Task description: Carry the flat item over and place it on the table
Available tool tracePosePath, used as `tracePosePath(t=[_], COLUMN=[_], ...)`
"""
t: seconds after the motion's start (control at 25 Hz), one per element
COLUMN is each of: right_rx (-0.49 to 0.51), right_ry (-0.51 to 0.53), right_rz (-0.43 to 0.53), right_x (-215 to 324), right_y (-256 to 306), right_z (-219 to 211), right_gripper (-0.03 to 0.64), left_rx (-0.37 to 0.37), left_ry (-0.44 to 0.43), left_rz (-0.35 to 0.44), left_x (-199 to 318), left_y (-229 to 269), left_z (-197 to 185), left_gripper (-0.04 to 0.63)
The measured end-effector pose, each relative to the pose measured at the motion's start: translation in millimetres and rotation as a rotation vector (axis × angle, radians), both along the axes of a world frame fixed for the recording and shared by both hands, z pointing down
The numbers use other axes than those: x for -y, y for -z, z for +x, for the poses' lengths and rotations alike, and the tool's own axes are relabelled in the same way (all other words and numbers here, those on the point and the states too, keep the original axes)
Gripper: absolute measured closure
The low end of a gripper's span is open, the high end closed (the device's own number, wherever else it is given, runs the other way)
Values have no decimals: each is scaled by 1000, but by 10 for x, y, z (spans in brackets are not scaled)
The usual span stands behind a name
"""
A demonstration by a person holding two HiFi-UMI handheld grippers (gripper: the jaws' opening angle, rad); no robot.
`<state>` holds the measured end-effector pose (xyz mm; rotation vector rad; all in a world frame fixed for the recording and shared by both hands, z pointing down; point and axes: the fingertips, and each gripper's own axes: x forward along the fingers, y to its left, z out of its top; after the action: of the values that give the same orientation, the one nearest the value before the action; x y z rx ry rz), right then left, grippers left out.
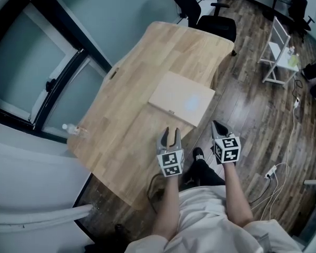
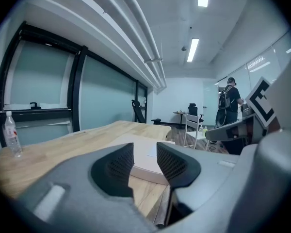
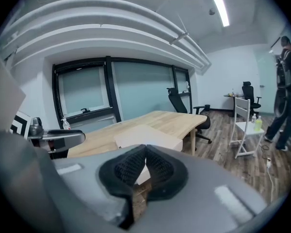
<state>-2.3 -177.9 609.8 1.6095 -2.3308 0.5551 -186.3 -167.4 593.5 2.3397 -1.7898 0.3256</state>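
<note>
The flat item, a thin tan box [image 1: 181, 98], lies flat on the wooden table [image 1: 147, 51] near its right front edge. My left gripper [image 1: 171, 136] hovers just short of the box's near edge, its jaws apart with nothing between them. In the left gripper view the box [image 2: 150, 142] shows through the gap of that gripper [image 2: 145, 152]. My right gripper [image 1: 219, 126] hangs beside the table's edge, over the floor. In the right gripper view its pads [image 3: 146, 152] meet at the tips and hold nothing, with the box [image 3: 145, 136] beyond them.
A clear water bottle [image 1: 73, 129] stands at the table's left corner by the glass wall. Black office chairs [image 1: 210, 22] sit at the far end. A white rack [image 1: 278, 51] and floor cables [image 1: 276, 178] lie to the right. A person [image 3: 287, 91] stands further off.
</note>
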Motion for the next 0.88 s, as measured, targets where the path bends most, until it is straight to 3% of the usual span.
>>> tracePosePath(t=[0.2,0.4,0.56,0.88], right_rx=[3,12,14,10], right_ry=[1,-3,9,32], right_rz=[17,32,35,50], right_x=[-237,-370,-426,-401], right_y=[77,103,108,139], right_z=[-49,-105,-188,-304], right_gripper=[615,615,615,615], left_rx=[-14,-30,-90,-100], left_ry=[13,12,16,-30], left_rz=[34,52,34,40], left_x=[-234,-383,-432,-400], left_y=[133,202,157,195], left_z=[-82,-156,-190,-175], left_gripper=[533,585,588,588])
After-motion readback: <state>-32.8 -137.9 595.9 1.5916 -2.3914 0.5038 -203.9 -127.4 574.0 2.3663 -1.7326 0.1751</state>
